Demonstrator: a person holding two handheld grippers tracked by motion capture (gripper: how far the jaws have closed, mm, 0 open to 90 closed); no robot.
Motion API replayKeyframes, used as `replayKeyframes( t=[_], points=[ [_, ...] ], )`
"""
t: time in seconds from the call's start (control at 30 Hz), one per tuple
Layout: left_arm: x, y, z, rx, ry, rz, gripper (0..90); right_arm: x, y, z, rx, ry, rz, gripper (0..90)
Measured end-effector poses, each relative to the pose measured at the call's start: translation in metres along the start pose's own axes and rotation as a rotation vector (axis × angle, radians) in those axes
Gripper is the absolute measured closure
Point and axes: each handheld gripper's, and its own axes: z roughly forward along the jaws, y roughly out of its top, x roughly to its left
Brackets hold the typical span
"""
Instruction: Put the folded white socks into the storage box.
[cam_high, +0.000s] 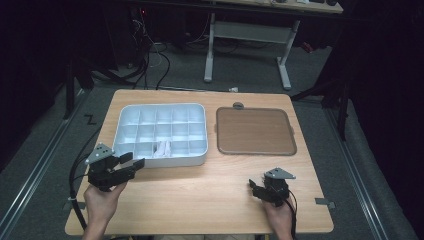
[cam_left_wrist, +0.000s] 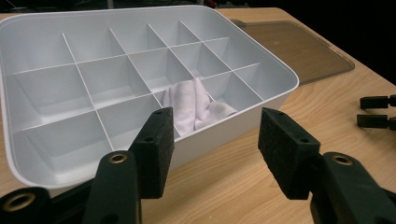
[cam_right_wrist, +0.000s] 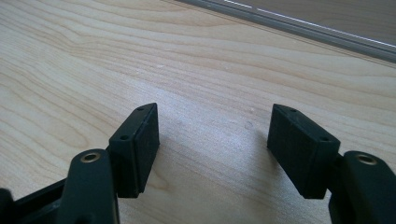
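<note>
The left gripper (cam_high: 131, 162) hovers near the worktop's front left corner, its two black padded jaws spread wide with nothing between them, aimed at the near wall of the white plastic tray divided into a grid of square compartments (cam_high: 122, 120). In the left gripper view, that divided tray (cam_left_wrist: 285, 74) sits just past the jaw tips, and a small crumpled white cloth (cam_left_wrist: 194, 105) lies in one compartment of the front row, bunched up against the dividers and rising slightly above them. The right gripper (cam_high: 257, 189) rests low near the worktop's front right corner, well apart from the tray; in the right gripper view, its jaws stand spread over bare light wood (cam_right_wrist: 196, 70), holding nothing. Beyond it, on the right half of the worktop toward the back edge, a flat brown translucent rectangular lid with rounded corners (cam_high: 255, 131) lies just beside the tray, with a small grey tab at its far edge. As I read it, the cloth is already stowed, or is about to be picked out. Either way nothing is gripped yet, the other compartments look empty, and the lid is still off, so most of the work seems to lie ahead.
</note>
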Motion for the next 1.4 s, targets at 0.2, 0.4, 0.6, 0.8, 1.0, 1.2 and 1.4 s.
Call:
replayKeyframes(
  t=[0.2, 0.4, 0.6, 0.8, 1.0, 1.2, 1.4],
  points=[
    [-0.003, -0.002, -0.002, 0.003, -0.018, -0.017, 46.1, 0.0, 0.0, 0.0, 0.0, 0.0, -0.002, 34.4],
    [-0.004, -0.005, -0.002, 0.007, -0.022, -0.019, 46.1, 0.0, 0.0, 0.0, 0.0, 0.0, -0.001, 34.4],
    [-0.005, -0.008, -0.003, 0.012, -0.024, -0.019, 45.9, 0.0, 0.0, 0.0, 0.0, 0.0, -0.001, 34.4],
    [-0.004, -0.013, -0.001, 0.037, -0.03, -0.039, 44.5, 0.0, 0.0, 0.0, 0.0, 0.0, -0.001, 34.4],
    [-0.005, -0.019, 0.002, 0.054, -0.034, -0.035, 44.3, 0.0, 0.0, 0.0, 0.0, 0.0, 0.0, 34.4],
    [-0.002, -0.024, 0.004, 0.069, -0.029, -0.037, 44.1, 0.0, 0.0, 0.0, 0.0, 0.0, -0.001, 34.4],
    [0.001, -0.028, 0.006, 0.089, -0.028, -0.066, 43.3, 0.0, 0.0, 0.0, 0.0, 0.0, -0.001, 34.4]
  ],
)
